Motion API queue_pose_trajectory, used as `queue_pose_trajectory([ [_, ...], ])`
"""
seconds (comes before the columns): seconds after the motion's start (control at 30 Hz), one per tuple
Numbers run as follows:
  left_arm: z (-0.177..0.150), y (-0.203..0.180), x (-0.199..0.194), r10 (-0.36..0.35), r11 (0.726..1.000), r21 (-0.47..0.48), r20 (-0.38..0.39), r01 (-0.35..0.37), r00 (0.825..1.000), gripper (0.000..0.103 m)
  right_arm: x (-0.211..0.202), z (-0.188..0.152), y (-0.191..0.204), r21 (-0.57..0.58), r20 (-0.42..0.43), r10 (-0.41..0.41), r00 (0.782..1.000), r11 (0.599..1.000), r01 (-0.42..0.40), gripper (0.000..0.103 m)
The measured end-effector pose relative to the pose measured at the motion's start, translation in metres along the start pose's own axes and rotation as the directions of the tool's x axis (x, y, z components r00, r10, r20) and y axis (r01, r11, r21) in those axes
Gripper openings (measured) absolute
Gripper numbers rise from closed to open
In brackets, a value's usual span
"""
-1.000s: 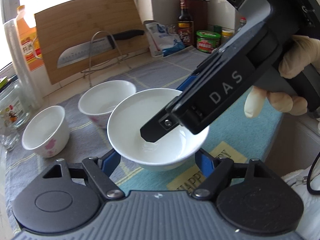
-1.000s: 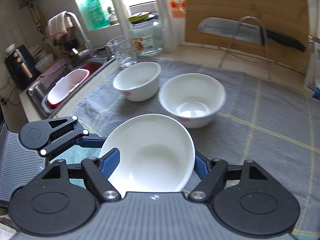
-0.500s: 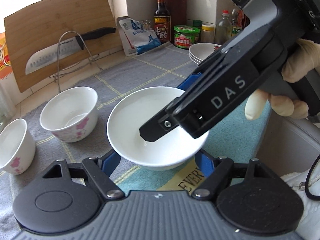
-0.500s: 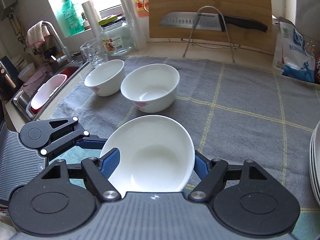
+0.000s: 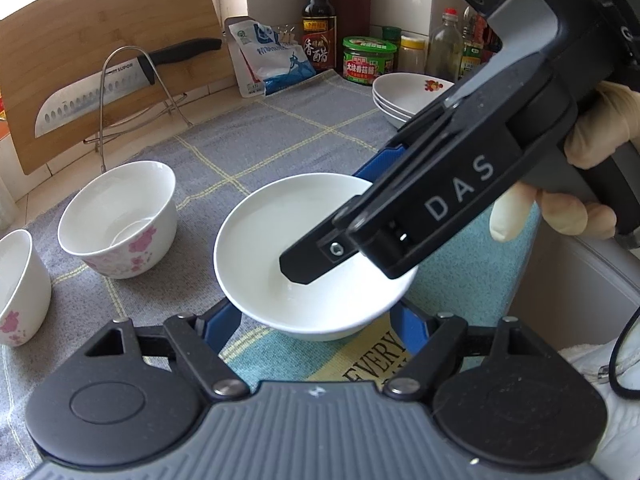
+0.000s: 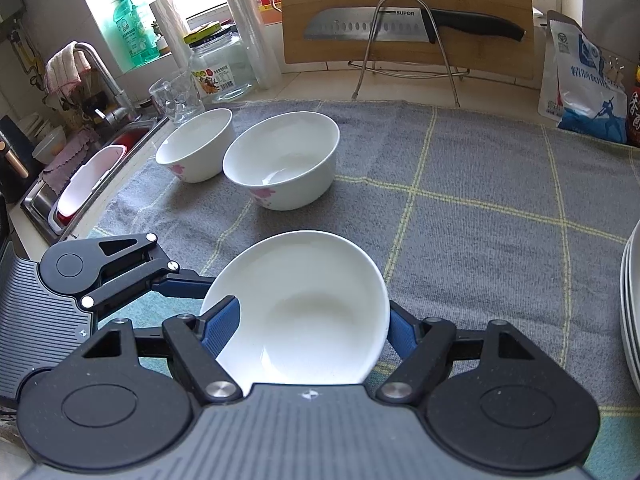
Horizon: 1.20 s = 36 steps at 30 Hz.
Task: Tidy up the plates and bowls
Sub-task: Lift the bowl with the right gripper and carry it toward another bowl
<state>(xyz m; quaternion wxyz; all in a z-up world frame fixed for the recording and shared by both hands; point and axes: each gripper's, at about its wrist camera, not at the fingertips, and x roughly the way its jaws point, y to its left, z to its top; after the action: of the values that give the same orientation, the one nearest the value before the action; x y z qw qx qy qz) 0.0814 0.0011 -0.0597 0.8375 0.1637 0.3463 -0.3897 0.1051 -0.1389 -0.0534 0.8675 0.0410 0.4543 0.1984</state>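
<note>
Across both views the background has slid leftward in the frame. In the left wrist view the two flowered bowls (image 5: 120,220) have shifted toward the left edge, one now partly cut off, and a stack of plates (image 5: 408,96) has appeared at upper right beside the jars. In the right wrist view the sink (image 6: 80,184) has moved to the far left, the knife (image 6: 404,26) has moved to the upper centre, and plate rims (image 6: 631,304) have come in at the right edge.

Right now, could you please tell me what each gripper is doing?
Left gripper: shut on the plain white bowl.
Right gripper: shut on the same bowl.
</note>
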Motion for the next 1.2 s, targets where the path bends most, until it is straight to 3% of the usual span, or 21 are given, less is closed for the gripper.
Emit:
queue_pose_trajectory([
  [0.23, 0.000, 0.001, 0.001, -0.002, 1.000, -0.013, -0.003, 0.002, 1.000, 0.081, 0.002, 0.000, -0.001, 0.004, -0.002, 0.006, 1.000, 1.000, -0.006, 0.084],
  [0.33, 0.000, 0.000, 0.000, -0.001, 1.000, -0.007, 0.005, 0.001, 1.000, 0.087, 0.000, 0.000, -0.001, 0.003, 0.014, 0.012, 1.000, 1.000, -0.012, 0.096],
  [0.43, -0.001, 0.000, -0.002, 0.002, 1.000, -0.009, 0.022, -0.002, 1.000, 0.092, -0.001, 0.003, 0.001, -0.014, 0.028, 0.001, 1.000, 1.000, 0.000, 0.101],
  [0.7, -0.014, 0.006, -0.017, 0.029, 0.999, -0.041, 0.013, -0.028, 0.999, 0.092, -0.004, 0.014, 0.010, -0.080, 0.037, -0.019, 0.999, 0.997, 0.022, 0.103],
  [0.93, -0.028, 0.032, -0.038, 0.133, 0.987, -0.090, 0.014, -0.132, 0.991, 0.092, -0.003, 0.034, 0.018, -0.152, 0.050, -0.023, 0.999, 0.988, 0.030, 0.103],
  [1.2, -0.019, 0.071, -0.032, 0.288, 0.938, -0.217, 0.059, -0.270, 0.956, 0.092, 0.003, 0.064, 0.020, -0.238, 0.056, -0.018, 0.998, 0.971, 0.031, 0.103],
])
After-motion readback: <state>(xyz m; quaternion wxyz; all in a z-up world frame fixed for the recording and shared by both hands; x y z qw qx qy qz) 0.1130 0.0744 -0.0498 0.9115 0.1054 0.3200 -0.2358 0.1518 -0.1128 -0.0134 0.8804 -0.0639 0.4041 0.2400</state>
